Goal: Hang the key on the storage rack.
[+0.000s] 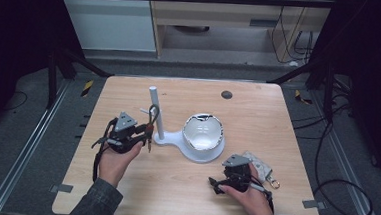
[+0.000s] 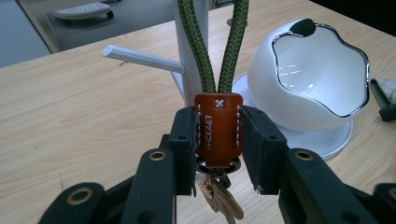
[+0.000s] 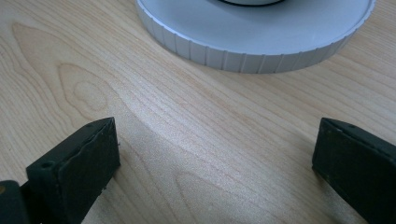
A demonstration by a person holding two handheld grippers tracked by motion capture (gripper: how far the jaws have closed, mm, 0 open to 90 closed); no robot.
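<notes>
On the left side of the wooden table, the left gripper is held level in the person's left hand, its jaws closed on the orange leather tab of a key lanyard. From the left gripper view, both pads are seen pressed against the sides of the tab; two strands of green cord rise from its top, and brass-coloured keys hang from a ring beneath it. The lanyard is thus located off the table surface, just left of the white post of the stand, with a short white peg projecting from the post behind the cord. Whether the cord is looped over the peg cannot be told. To the right of the post, a white bowl with a wavy chrome rim is seated on the stand's round base. Near the right front of the table, the right gripper is rested low in the person's right hand; its jaws are spread wide with bare wood between them. Just right of it, a patterned pouch with a clip is noted lying flat.
</notes>
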